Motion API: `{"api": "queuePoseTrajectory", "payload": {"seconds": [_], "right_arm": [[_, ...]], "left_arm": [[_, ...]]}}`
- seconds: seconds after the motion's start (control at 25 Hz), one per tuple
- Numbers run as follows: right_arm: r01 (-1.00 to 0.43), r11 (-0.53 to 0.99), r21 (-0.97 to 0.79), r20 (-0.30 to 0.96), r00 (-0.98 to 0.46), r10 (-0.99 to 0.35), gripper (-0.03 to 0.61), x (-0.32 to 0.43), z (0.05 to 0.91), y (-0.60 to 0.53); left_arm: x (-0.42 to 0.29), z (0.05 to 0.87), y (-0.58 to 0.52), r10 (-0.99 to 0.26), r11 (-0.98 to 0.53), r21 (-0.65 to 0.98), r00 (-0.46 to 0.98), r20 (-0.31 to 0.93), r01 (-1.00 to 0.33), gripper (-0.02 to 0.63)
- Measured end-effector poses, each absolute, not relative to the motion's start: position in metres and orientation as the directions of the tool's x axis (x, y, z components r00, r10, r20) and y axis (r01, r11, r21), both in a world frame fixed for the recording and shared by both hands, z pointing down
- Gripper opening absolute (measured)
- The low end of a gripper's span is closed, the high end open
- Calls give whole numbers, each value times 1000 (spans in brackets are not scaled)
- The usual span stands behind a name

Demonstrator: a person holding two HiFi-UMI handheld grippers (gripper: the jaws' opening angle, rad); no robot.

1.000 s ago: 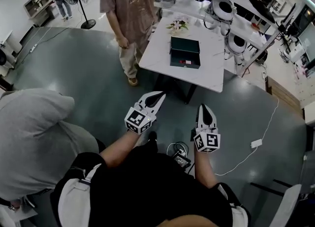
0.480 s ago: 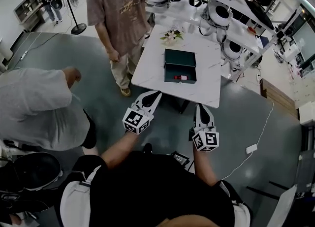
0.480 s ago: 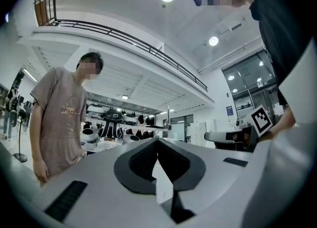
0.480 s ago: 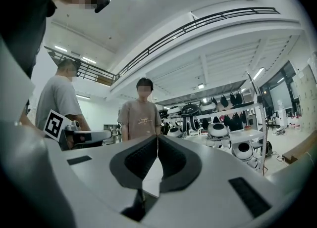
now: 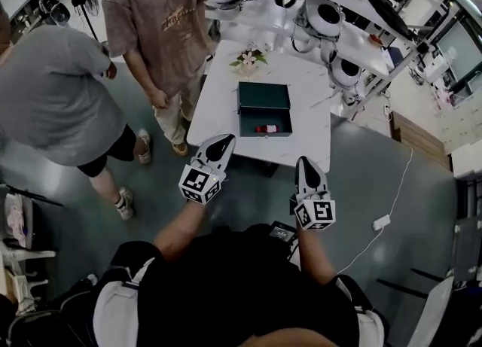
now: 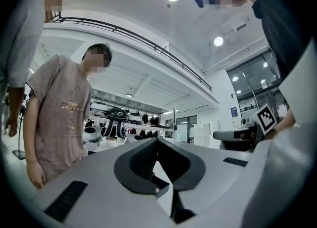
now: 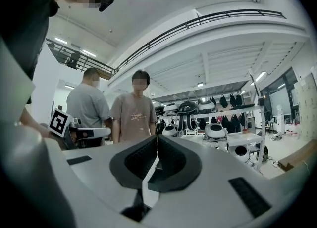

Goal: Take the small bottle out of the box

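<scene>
While the small bottle lies inside the box, the task stands at its opening stage: nothing is lifted and nothing gripped.

Item 1, left gripper. Jaws together at the tips, nothing between them. The tips reach the near edge of the white table.

Item 2, right gripper. Jaws together, pads meeting along their length, nothing held. The tips sit short of the table edge.

Item 3, box. Dark green, lid thrown back on the side away from the jaws, interior exposed. It lies ahead of both sets of jaws: beyond the left tips and a little to their right, ahead of the right tips and to their left.

Item 4, small bottle. Red and white, on its side near the box wall closest to the jaws. Its long axis runs crosswise to the line of both jaws, roughly along that wall. Which end carries the cap is too small to tell.

Item 5, surroundings. A flower sprig sits on the table beyond the box. Two people stand off to the left of the left jaws, one in a brown shirt and one in a grey shirt.

Outstanding, by judgement: close the approach, part one pair of jaws, bring them down across the bottle's narrow width, clamp, and raise it clear of the box walls.
</scene>
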State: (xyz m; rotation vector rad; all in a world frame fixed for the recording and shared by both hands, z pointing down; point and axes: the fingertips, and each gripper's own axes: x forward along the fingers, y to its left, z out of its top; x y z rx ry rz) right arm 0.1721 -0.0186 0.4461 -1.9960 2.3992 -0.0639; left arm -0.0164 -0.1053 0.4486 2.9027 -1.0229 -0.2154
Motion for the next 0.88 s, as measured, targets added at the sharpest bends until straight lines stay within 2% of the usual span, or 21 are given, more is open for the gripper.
{"api": "queuePoseTrajectory", "payload": {"seconds": [0.32, 0.88], "right_arm": [[-971, 227, -70, 1, -227, -974, 32, 199, 462, -83], [-904, 418, -88, 3, -419, -908, 34, 279, 478, -232]], "left_arm": [[12, 459, -163, -635, -772, 92, 767, -90, -629, 15], [71, 472, -284, -747, -663, 74, 665, -6, -745, 15]]}}
